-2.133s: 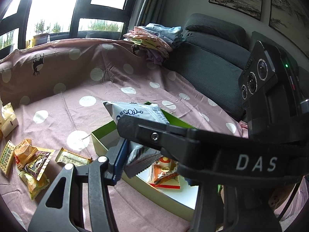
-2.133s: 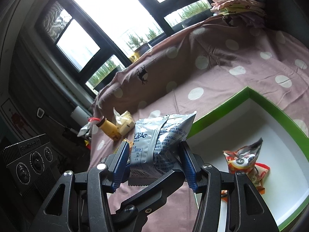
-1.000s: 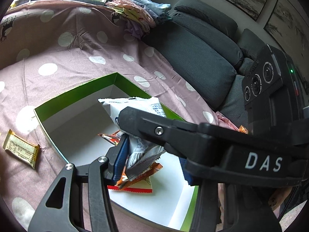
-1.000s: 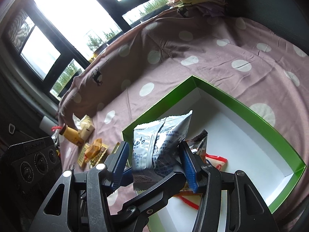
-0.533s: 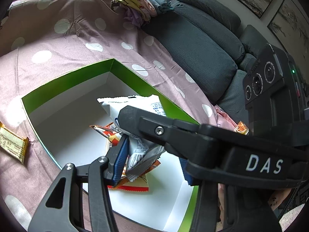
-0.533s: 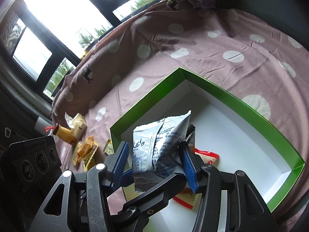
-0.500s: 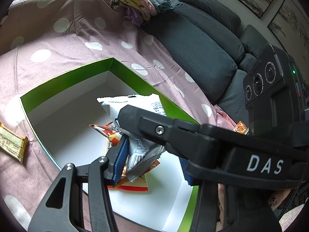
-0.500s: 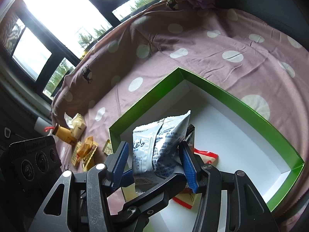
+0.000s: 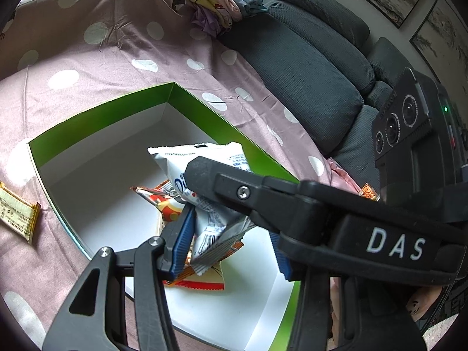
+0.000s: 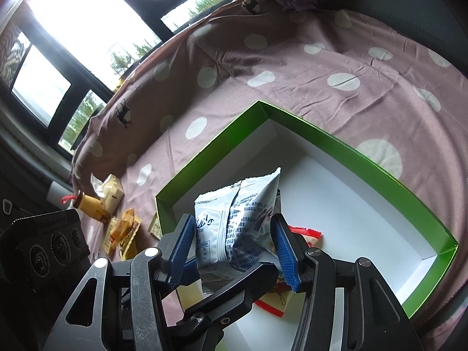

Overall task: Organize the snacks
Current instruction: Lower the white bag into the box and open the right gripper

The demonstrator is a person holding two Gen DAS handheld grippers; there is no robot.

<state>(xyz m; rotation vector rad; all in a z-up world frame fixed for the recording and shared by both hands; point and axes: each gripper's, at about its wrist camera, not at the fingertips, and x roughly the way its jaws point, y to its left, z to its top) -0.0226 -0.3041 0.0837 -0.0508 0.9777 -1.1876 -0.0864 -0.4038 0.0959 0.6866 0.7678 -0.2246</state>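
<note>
A white and silver snack bag [image 9: 204, 181] [image 10: 239, 219] hangs over the green box with a white floor [image 9: 96, 117] [image 10: 336, 143]. My left gripper [image 9: 231, 242] and my right gripper [image 10: 234, 248] cross each other with the bag between both pairs of blue pads. The right pads press the bag's sides. The bag's lower end touches an orange snack pack [image 9: 155, 199] and a red-edged packet [image 9: 201, 283] [image 10: 304, 231] lying in the box.
Loose snacks lie on the dotted pink cloth left of the box: a gold bar [image 9: 17, 213], yellow packets [image 10: 122, 228], a small bottle [image 10: 87, 207]. Folded clothes [image 9: 216, 0] and a dark sofa [image 9: 307, 58] stand behind.
Both grippers have carried the bag from above the cloth to over the box and lowered it onto the packets inside. The hold on the bag has not changed.
</note>
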